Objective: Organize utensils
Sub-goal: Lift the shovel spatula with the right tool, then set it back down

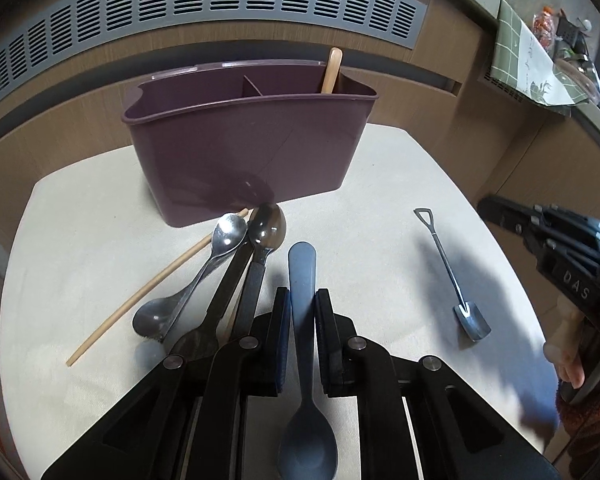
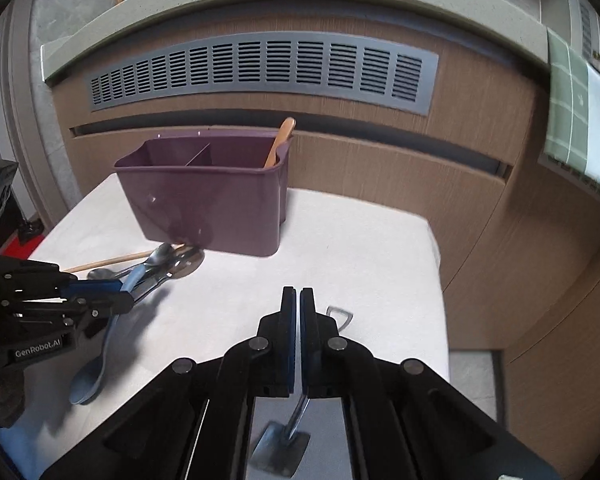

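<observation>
A purple divided utensil caddy stands at the back of the white table, with a tan wooden handle in its right compartment; it also shows in the right wrist view. My left gripper is shut on a blue plastic spoon, handle pointing at the caddy and bowl hanging below; it also shows in the right wrist view. My right gripper is shut and empty, hovering above a small shovel-shaped metal spoon, which also shows lying on the table in the left wrist view.
Left of the blue spoon lies a pile: two metal spoons, a black-handled spoon and a wooden chopstick. A wood-panelled wall with a grey vent stands behind the table. The table's right edge drops to the floor.
</observation>
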